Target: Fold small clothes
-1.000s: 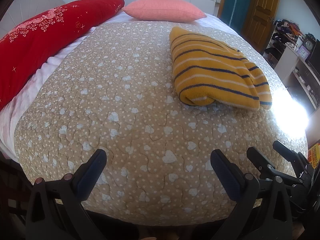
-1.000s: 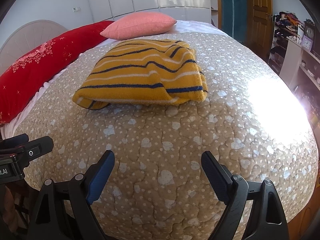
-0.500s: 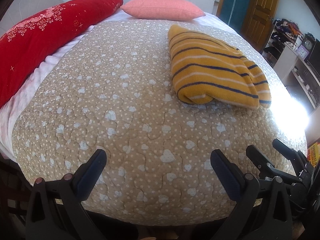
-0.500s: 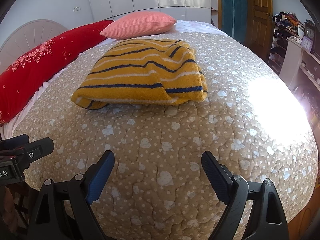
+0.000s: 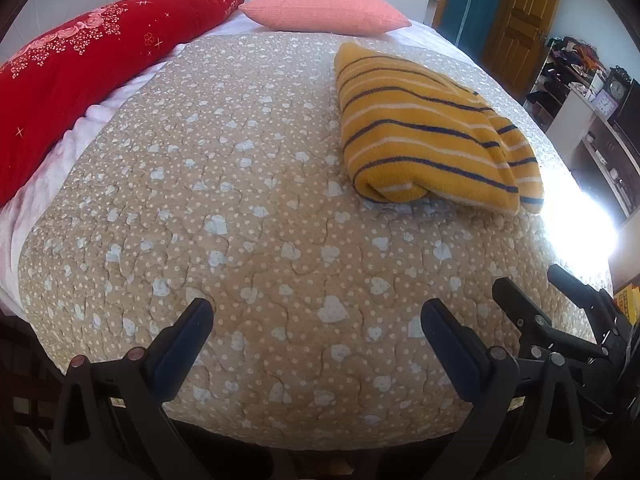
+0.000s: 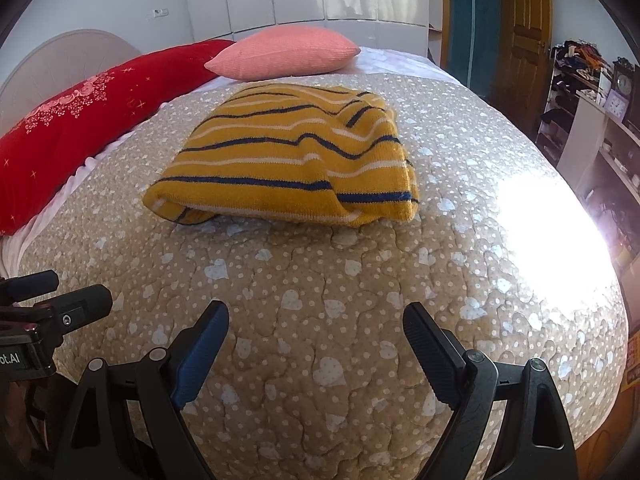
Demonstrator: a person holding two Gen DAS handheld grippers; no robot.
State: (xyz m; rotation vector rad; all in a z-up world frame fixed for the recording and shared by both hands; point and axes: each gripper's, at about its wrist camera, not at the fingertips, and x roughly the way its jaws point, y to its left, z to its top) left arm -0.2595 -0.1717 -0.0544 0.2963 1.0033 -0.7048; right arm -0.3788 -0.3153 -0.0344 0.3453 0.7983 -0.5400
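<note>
Garment: I see a mustard-yellow knitted sweater with navy and white stripes [image 6: 296,156], folded into a thick bundle and lying flat on the bed; in the right wrist view it is at 12 o'clock, in the left wrist view [image 5: 428,136] at about 1 o'clock.
Garment edges: its rolled fold faces my cameras, and a second folded layer shows along its right side.
Bed cover: the sweater rests on a beige quilted bedspread printed with white dots and pale hearts [image 6: 320,300], which fills the middle of both views [image 5: 240,200].
Left gripper: my black two-finger left gripper with blue pads [image 5: 316,320] hangs over the near edge of the quilt at 6 o'clock, jaws spread wide, nothing between them, well apart from the sweater.
Right gripper: my right gripper of the same build [image 6: 316,320] also sits at 6 o'clock over the quilt's near part, jaws wide apart and holding nothing; I also catch it at 4 o'clock in the left view [image 5: 560,316].
Sun patch: a blown-out glare [image 6: 544,232] lies on the quilt at 3 o'clock, just right of the sweater.
Pillows: a salmon-pink ribbed cushion [image 6: 284,54] sits beyond the sweater at 12 o'clock; a long red floral-patterned bolster [image 6: 80,120] runs along 10 o'clock.
Room: a brown wooden door [image 6: 524,40] stands at 2 o'clock.
</note>
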